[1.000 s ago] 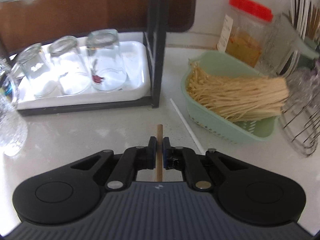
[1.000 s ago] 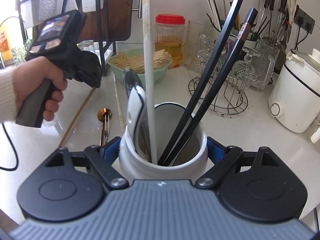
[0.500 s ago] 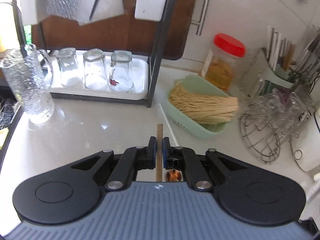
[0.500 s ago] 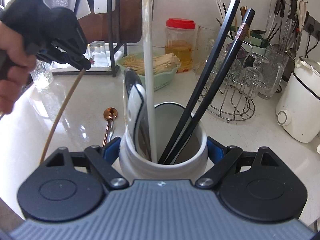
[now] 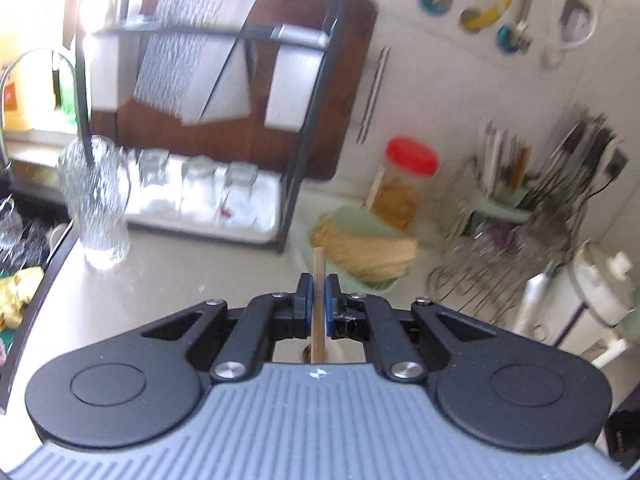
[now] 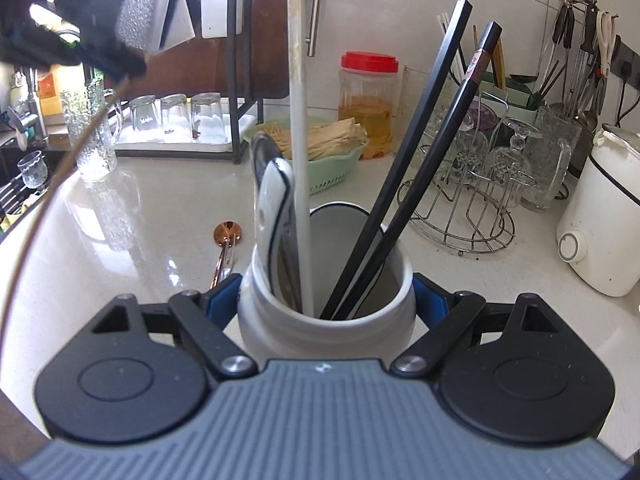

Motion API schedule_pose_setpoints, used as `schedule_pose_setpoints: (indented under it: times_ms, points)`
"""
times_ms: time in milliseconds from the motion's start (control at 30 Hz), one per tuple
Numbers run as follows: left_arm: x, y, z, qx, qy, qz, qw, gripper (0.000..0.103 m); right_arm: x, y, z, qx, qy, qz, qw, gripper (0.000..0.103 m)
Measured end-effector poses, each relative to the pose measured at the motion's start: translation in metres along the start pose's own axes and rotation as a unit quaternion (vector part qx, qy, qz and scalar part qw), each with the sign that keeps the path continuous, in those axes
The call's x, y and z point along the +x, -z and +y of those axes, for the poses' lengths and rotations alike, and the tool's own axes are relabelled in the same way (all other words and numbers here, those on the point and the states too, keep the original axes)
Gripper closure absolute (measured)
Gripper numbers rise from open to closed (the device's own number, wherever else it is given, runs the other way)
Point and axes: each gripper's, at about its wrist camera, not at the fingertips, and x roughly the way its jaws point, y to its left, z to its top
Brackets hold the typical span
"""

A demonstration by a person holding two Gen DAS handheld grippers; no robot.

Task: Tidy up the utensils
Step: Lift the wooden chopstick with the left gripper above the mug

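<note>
Above the surface's left edge [image 6: 120,216], left gripper [image 5: 316,300] fingers pinching a wooden chopstick [image 5: 319,280] for dropping in, right gripper [image 6: 326,300] fingers clamping the white holder [image 6: 324,320] steadying it.

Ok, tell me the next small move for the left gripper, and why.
Probably carry the wooden chopstick over the white holder and lower its tip in: the left gripper is shut on it, and the right gripper clamps the holder.

Daylit kitchen, fisheye bowing at edges in both views.
Left wrist view motion-blurred, blown out upper left; right wrist view sharp, window glare on the countertop [image 6: 132,216], corners dark.
</note>
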Motion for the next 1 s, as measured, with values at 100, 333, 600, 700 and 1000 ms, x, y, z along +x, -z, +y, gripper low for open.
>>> schedule_pose_setpoints:
  times_ms: [100, 333, 600, 700, 1000]
  points:
    - [-0.017, -0.009, -0.008, 0.013, 0.019, -0.024, 0.9995, 0.096, 0.0, 0.002, 0.0, 0.0, -0.001, -0.008, 1.0, 0.013]
    - [-0.039, -0.028, -0.035, 0.032, 0.059, -0.054, 0.9962, 0.096, 0.001, -0.002, -0.003, -0.006, -0.011, 0.003, 1.0, 0.013]
    - [-0.061, -0.046, -0.08, 0.073, 0.122, -0.106, 0.9842, 0.096, 0.002, -0.003, -0.004, -0.016, -0.022, 0.003, 1.0, 0.013]
    - [-0.06, -0.051, -0.096, 0.088, 0.139, -0.115, 0.9796, 0.096, 0.002, -0.002, -0.005, -0.016, -0.025, 0.003, 1.0, 0.013]
    - [-0.044, -0.052, -0.135, 0.122, 0.171, -0.125, 0.9697, 0.096, 0.001, -0.002, -0.005, -0.015, -0.026, 0.0, 1.0, 0.013]
